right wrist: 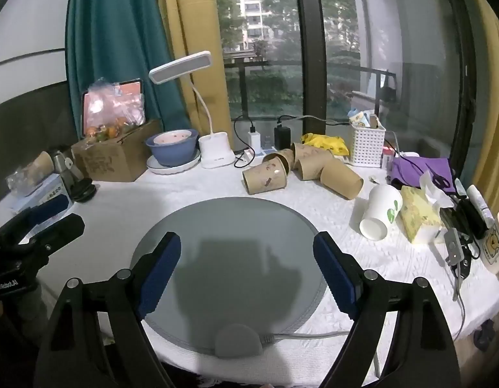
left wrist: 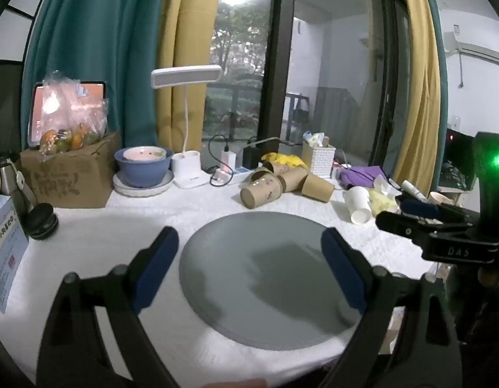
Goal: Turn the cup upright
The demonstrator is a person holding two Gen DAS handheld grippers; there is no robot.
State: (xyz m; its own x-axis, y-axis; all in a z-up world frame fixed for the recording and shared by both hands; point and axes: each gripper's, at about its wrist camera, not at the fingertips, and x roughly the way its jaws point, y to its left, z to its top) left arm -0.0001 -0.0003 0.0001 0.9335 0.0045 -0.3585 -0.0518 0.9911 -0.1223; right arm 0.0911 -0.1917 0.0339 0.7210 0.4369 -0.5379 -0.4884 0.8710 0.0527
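A white paper cup (right wrist: 380, 211) with green marks lies on its side at the right of the round grey mat (right wrist: 227, 258); it also shows in the left wrist view (left wrist: 357, 204). Several brown paper cups (right wrist: 265, 176) lie tipped in a heap behind the mat, also in the left wrist view (left wrist: 262, 190). My left gripper (left wrist: 249, 271) is open and empty above the mat (left wrist: 265, 278). My right gripper (right wrist: 246, 271) is open and empty above the mat. Each gripper shows at the edge of the other's view, the right one (left wrist: 420, 220) and the left one (right wrist: 46, 223).
At the back stand a cardboard box with fruit (right wrist: 117, 158), a blue bowl on a plate (right wrist: 172, 148), a white desk lamp (right wrist: 215, 152), a power strip with chargers (right wrist: 265, 148) and a white basket (right wrist: 367, 145). A tissue pack (right wrist: 417, 216), purple cloth (right wrist: 420, 168) and a mug (right wrist: 496, 245) crowd the right.
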